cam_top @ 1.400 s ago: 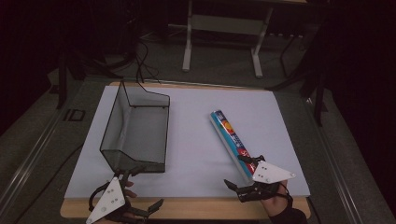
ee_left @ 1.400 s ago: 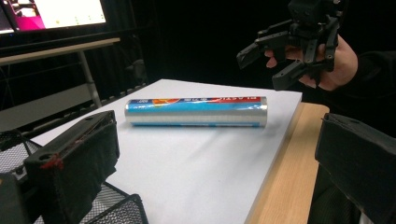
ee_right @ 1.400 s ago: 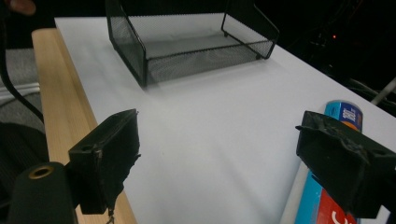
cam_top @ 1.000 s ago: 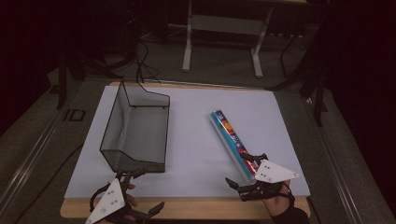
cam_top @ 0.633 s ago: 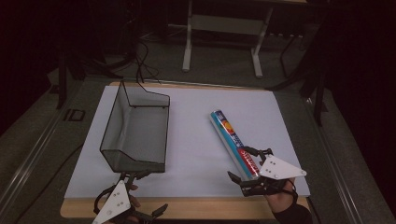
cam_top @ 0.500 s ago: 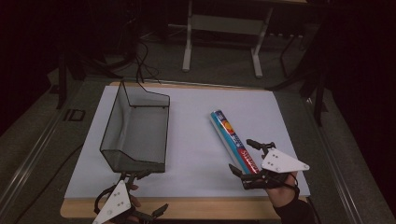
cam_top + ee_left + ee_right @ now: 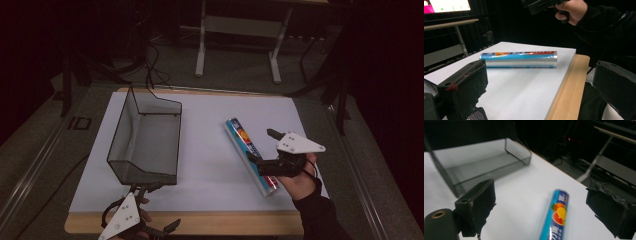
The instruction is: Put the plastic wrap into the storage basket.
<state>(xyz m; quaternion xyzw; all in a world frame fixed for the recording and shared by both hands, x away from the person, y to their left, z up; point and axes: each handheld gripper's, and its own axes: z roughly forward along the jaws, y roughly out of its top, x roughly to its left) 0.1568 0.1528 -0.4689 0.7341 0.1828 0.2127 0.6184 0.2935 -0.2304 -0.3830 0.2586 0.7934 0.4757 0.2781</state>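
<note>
A white tabletop [image 7: 210,150] in a dark room carries a black wire-mesh tray [image 7: 145,137] at left and a blue tube [image 7: 250,155] lying at right. The right gripper [image 7: 267,150] hovers over the tube, jaws apart; the left gripper [image 7: 155,207], jaws apart, sits at the near edge.

One black wire-mesh tray [image 7: 145,145] with tall sides stands on the tabletop [image 7: 210,175]. One long blue cylindrical tube [image 7: 250,154] with orange fruit printed on its label lies there too. One white rectangular mat [image 7: 205,150] covers most of the one wooden tabletop. Two hand-held grippers are present: the left gripper [image 7: 150,207] and the right gripper [image 7: 265,145], each with two black fingers [image 7: 477,206] and one grey three-cornered plate [image 7: 299,143]. Beyond the tabletop stands one pale metal frame [image 7: 239,35] with two legs.
</note>
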